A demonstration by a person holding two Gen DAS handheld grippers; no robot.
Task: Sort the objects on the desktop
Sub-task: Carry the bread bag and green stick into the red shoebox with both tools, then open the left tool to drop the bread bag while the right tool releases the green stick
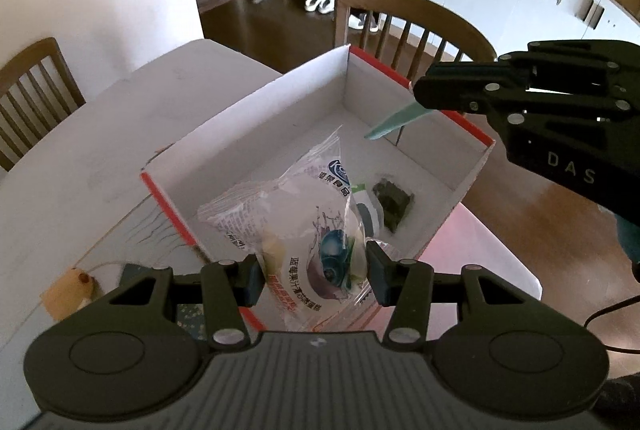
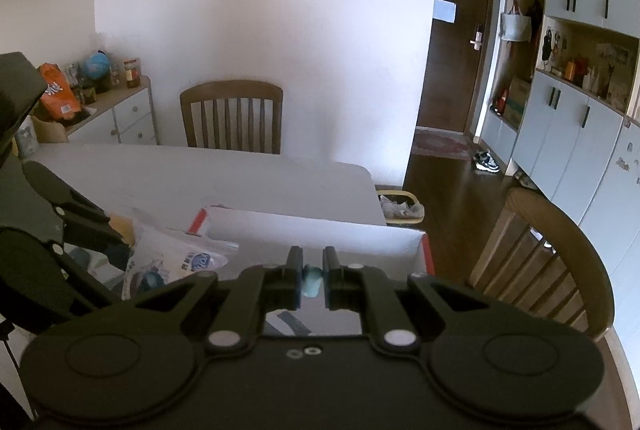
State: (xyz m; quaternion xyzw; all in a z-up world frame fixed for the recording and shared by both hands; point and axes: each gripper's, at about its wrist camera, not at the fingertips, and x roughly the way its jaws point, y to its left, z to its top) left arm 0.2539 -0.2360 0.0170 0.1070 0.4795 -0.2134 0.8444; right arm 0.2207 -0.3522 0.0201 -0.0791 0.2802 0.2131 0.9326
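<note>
My left gripper (image 1: 314,272) is shut on a clear snack packet (image 1: 304,226) with blue fruit print, held over the near end of an open white cardboard box (image 1: 256,109) with red edges. A dark crumpled item (image 1: 394,201) lies on the box floor. My right gripper (image 2: 311,280) is shut on a thin teal object (image 2: 311,280); in the left wrist view the right gripper (image 1: 420,97) hangs over the box's far right wall with the teal piece (image 1: 394,123) pointing down into it. The packet (image 2: 168,262) and the left gripper (image 2: 116,250) also show in the right wrist view.
The box stands on a white table (image 1: 80,157). A tan tag (image 1: 68,290) lies on the table at left. Wooden chairs stand behind the box (image 1: 416,17), at the left (image 1: 32,85) and at the table's far side (image 2: 232,113). A basket (image 2: 400,207) sits on the floor.
</note>
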